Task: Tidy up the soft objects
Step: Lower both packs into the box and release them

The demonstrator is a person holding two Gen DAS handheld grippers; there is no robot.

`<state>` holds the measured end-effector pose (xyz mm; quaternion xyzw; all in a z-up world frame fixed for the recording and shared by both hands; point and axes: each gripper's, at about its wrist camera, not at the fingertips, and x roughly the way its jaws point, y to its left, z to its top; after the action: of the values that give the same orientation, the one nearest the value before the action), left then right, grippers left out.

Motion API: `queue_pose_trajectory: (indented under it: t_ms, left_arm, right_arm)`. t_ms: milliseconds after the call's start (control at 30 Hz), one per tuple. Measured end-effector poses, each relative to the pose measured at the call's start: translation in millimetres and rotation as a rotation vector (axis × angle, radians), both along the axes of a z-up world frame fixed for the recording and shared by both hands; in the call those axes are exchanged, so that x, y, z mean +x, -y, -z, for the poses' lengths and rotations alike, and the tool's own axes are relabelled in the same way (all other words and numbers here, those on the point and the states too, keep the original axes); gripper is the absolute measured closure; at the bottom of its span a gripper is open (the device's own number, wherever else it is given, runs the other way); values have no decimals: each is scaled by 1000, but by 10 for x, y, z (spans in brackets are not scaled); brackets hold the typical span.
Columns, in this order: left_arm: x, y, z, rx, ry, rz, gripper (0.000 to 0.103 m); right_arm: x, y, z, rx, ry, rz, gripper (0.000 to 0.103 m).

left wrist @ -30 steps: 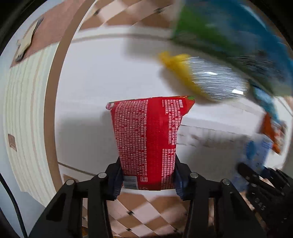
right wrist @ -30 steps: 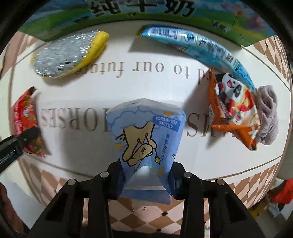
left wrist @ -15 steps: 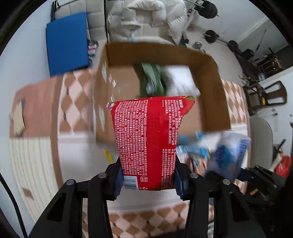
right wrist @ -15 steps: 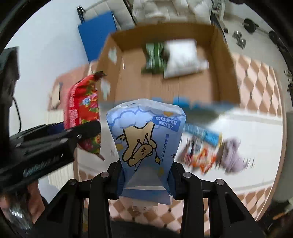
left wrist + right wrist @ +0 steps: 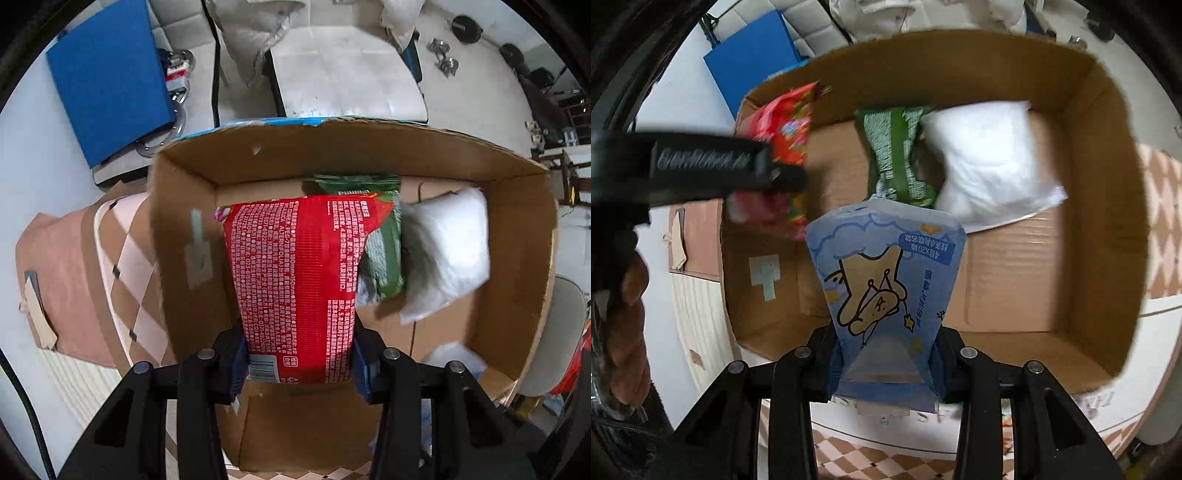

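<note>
Open cardboard box [image 5: 517,258] below both grippers; inside it a white pack [image 5: 450,254], and a green pack [image 5: 384,229] beside, possibly overlapping it. Left gripper [image 5: 299,365] clamps the red pack [image 5: 299,280] over the box. Right gripper [image 5: 886,373] clamps the blue tissue pack [image 5: 882,291] over the box.

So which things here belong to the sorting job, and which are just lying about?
Part of the job:
- red packet in the left gripper
- blue tissue pack in the right gripper
- cardboard box
- green packet and white bag inside it

Lying about:
- blue board
- weight plates
</note>
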<state>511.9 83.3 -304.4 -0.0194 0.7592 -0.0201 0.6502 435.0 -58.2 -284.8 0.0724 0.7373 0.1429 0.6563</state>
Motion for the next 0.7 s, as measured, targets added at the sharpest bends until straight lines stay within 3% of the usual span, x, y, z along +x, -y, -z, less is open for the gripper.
queue_pose_trajectory:
  t_ms: [333, 400, 500, 567, 633, 700]
  left_arm:
    - [171, -131, 340, 36, -74, 0, 58]
    - [169, -162, 320, 15, -75, -8, 57]
    - [177, -174, 242, -7, -58, -16, 35]
    - [174, -162, 156, -7, -40, -12, 34]
    - [172, -142, 94, -6, -25, -4, 33]
    - [158, -143, 34, -3, -8, -2, 31]
  right_arm:
    - [148, -271, 396, 72, -109, -26, 62]
    - [167, -308, 440, 88, -124, -38, 57]
    - [197, -312, 489, 84, -137, -38, 42]
    - [206, -296, 509, 74, -143, -34, 35]
    - [209, -273, 518, 59, -144, -33, 35]
    - [201, -244, 495, 29, -131, -40, 22]
